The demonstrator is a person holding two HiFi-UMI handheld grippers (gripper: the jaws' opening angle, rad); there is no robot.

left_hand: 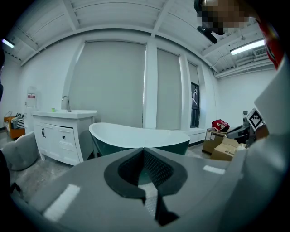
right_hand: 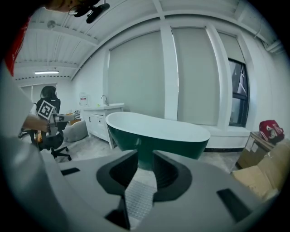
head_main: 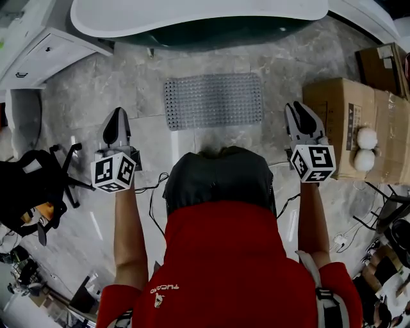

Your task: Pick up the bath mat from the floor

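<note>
Bath mat (head_main: 213, 101), a grey rectangle covered in small raised bumps, lies flat on the pale marbled floor (head_main: 109, 83). From the head view it sits at 12 o'clock from the person, just short of the bathtub (head_main: 198, 19), its long side running along the tub. Nothing touches the mat.

The person holds one pair of tongs in each hand, forearms stretched forward. The left tongs (head_main: 117, 115) hang at 10 o'clock, off the mat's left end and above the floor. In the left gripper view, the left tongs (left_hand: 144, 152) have their tips pressed together with nothing clamped, and a strip of the mat (left_hand: 151, 195) shows below them. The right tongs (head_main: 298, 109) hang at 2 o'clock, off the mat's right end. In the right gripper view, the right tongs (right_hand: 145, 156) stand slightly parted. Through the gap a strip of the mat (right_hand: 140, 195) shows on the floor below, not between the pads, and the tub (right_hand: 158, 136) shows dark green outside and white inside.

A cardboard box (head_main: 346, 122) stands at 2 o'clock, just beyond the right tongs, with two white balls (head_main: 366, 138) on top. A white cabinet (head_main: 38, 54) stands at 10 o'clock, and a black office chair (head_main: 32, 186) at 9 o'clock.
</note>
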